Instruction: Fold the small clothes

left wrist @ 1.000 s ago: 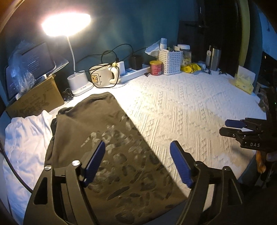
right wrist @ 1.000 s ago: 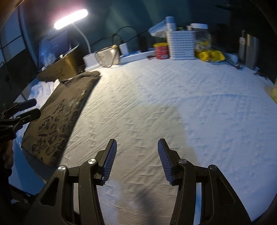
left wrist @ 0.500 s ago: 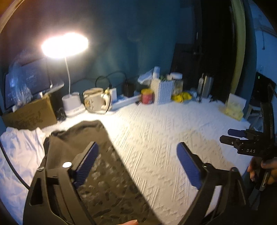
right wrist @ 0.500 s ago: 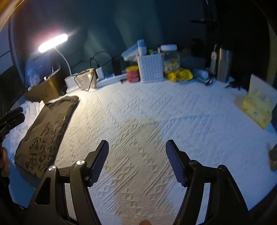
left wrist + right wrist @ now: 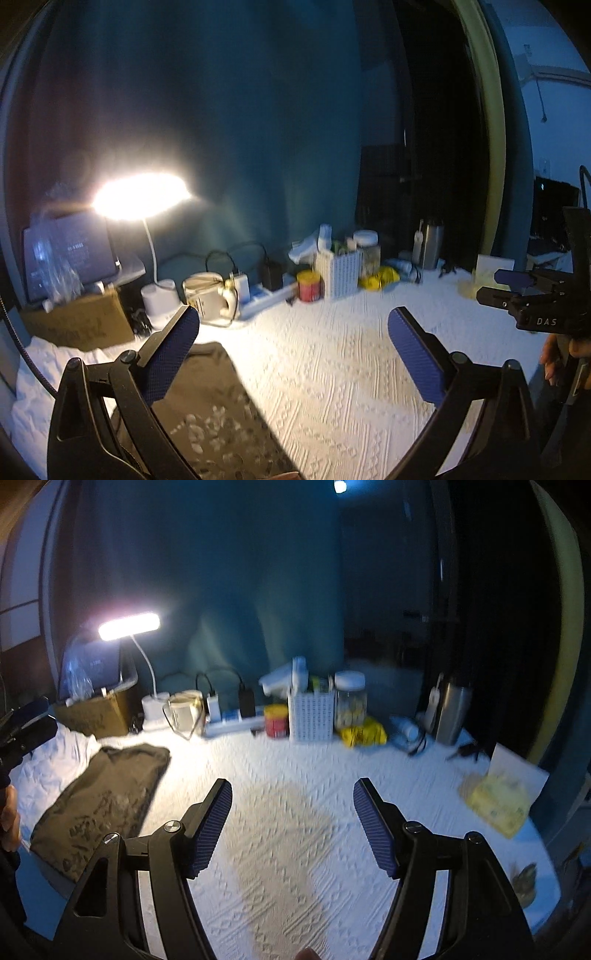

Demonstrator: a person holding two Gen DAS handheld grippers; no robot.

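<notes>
My left tongs [image 5: 293,354] opening wide, nothing btwn; right tongs [image 5: 291,825] apart, empty. Folded dark tee [image 5: 99,805] parked far left w/ white cloth [image 5: 48,771], keeping the bedspread [image 5: 332,775] free.

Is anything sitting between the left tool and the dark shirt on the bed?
Nothing visible is in the way. The left tool hangs above the dark shirt with its jaws opening and nothing between them. Only bare white bedspread lies around the folded shirt; the clutter sits along the far edge.
</notes>
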